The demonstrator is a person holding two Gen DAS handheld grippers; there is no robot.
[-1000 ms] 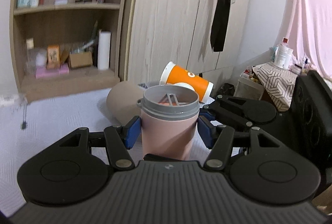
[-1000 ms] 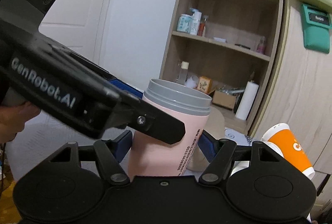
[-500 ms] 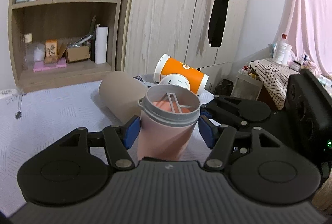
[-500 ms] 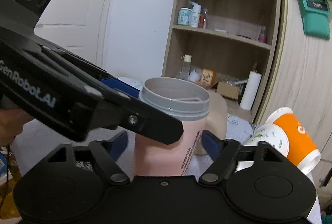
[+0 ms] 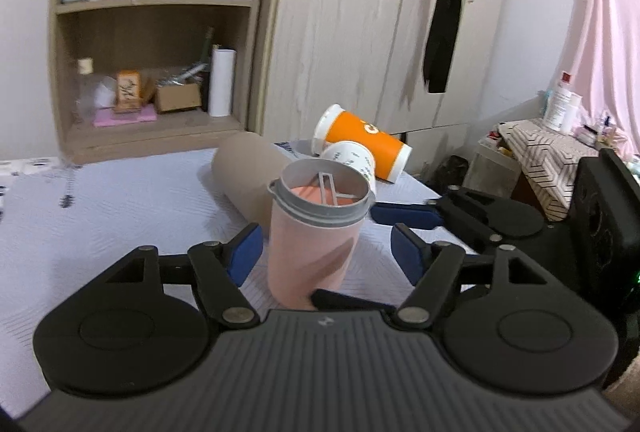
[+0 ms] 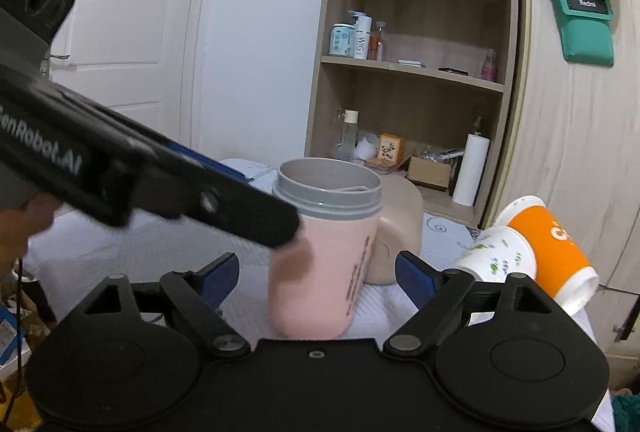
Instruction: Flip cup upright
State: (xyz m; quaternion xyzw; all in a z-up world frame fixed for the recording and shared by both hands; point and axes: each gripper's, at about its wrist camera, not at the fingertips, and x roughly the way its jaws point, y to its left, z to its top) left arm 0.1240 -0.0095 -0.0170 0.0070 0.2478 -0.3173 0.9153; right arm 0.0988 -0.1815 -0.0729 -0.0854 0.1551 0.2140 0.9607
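A pink cup with a grey rim [image 5: 316, 232] stands upright on the white bed cover, mouth up; it also shows in the right wrist view [image 6: 324, 256]. My left gripper [image 5: 326, 252] is open, its blue pads apart on either side of the cup without touching. My right gripper [image 6: 316, 280] is open too, with the cup between its pads. In the left wrist view the right gripper [image 5: 404, 214] reaches in from the right. In the right wrist view the left gripper's finger crosses in front of the cup from the left.
A tan cylinder [image 5: 248, 176] lies on its side behind the cup. An orange cup [image 5: 364, 144] and a white patterned cup [image 5: 352, 162] lie on their sides at the back right. A wooden shelf [image 5: 148, 72] and wardrobe stand beyond the bed.
Both grippers have opened wider and let go of the pink cup, which now stands on the bed on its own. Both cameras have drawn back a little.
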